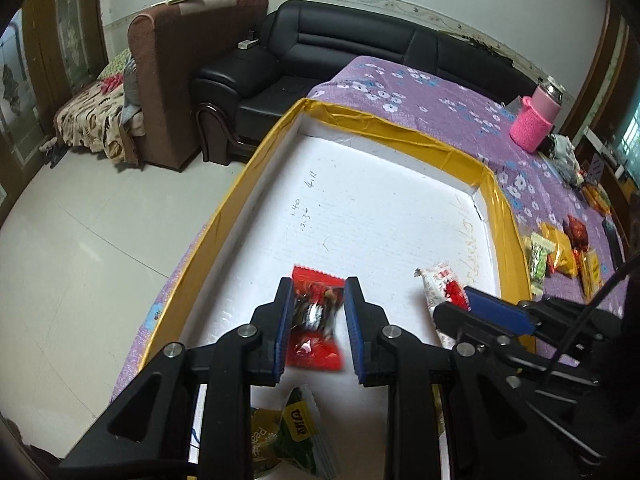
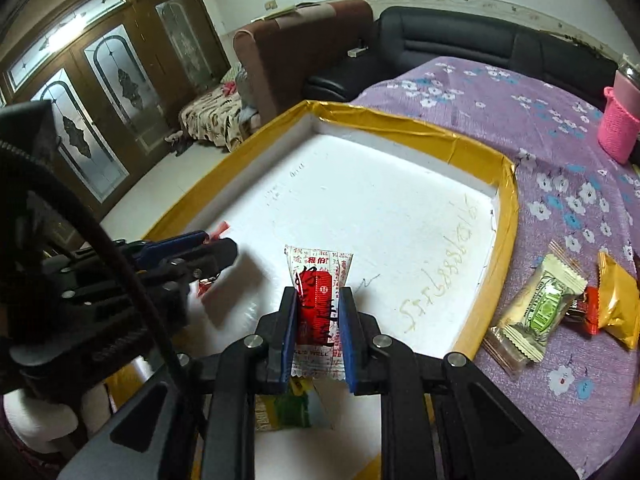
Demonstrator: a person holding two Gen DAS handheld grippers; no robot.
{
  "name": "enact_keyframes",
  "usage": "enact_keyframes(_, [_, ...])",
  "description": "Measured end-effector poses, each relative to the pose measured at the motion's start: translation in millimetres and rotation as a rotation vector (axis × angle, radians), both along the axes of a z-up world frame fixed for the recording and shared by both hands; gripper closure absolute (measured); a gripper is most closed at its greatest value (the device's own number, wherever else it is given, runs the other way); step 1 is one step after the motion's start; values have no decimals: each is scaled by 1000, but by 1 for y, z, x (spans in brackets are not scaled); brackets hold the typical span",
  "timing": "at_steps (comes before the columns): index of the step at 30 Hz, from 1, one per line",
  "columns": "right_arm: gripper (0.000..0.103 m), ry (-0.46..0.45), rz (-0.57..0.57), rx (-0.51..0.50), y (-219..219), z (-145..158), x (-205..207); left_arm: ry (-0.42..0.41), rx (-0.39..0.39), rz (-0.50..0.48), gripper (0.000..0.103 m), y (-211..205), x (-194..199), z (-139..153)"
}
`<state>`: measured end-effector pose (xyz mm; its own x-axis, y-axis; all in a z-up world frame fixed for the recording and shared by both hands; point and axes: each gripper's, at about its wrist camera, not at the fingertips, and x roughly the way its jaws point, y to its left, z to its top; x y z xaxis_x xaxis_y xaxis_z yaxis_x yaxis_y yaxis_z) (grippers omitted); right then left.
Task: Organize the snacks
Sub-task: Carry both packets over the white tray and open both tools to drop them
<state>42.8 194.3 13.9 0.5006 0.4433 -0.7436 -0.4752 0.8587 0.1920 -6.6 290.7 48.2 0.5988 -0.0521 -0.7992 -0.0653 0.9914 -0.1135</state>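
Left claw [image 1: 316,320] is clamped on a red snack packet [image 1: 317,322] at lower centre of its frame, above the white tray [image 1: 360,208] floor. Right claw [image 2: 318,330] is clamped on a white-and-red snack packet [image 2: 318,280] at lower centre, over the same tray. Loose snacks [image 2: 536,312] lie on the purple cloth [image 2: 500,112] at right.
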Motion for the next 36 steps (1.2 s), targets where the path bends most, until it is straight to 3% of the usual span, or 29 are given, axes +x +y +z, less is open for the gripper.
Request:
enact_keyframes(5, [82,16,-5,4,-1,-2,-3,-11,-17,6,52,0,-3,4])
enact_keyframes(12, [82,-17,-16,32,-11,9,-12,-71,-33,19,33,-7,-22,24])
enact_keyframes(17, [82,-35,-57,89,-35,23,-24,-109,-5,39,20,-25,-42,39])
enact_keyframes(29, [81,-134,-200,184,-127,61,-69,-235,159,0,16,-90,-91,83])
enact_keyframes(36, [70,-311,-298,167,-197,104,-121,-331,225,-42,16,-124,-128,116])
